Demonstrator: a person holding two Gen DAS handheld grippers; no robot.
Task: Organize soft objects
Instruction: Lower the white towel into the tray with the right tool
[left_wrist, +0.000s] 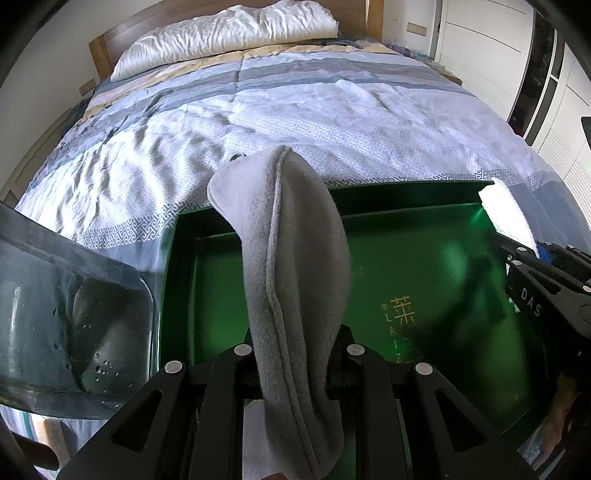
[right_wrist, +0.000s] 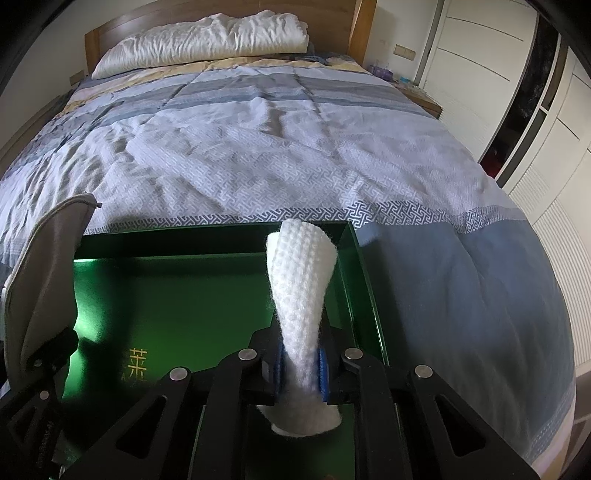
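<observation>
My left gripper is shut on a grey fleece cloth that stands up between its fingers above the green box. The grey cloth also shows at the left edge of the right wrist view. My right gripper is shut on a white knitted cloth, held upright over the right side of the green box. The white cloth also shows at the right in the left wrist view, with the right gripper behind it. The box has gold lettering on its floor.
The box lies on a bed with a blue and grey patterned quilt. A white pillow lies by the wooden headboard. White wardrobe doors stand at the right. A dark translucent container is at the left.
</observation>
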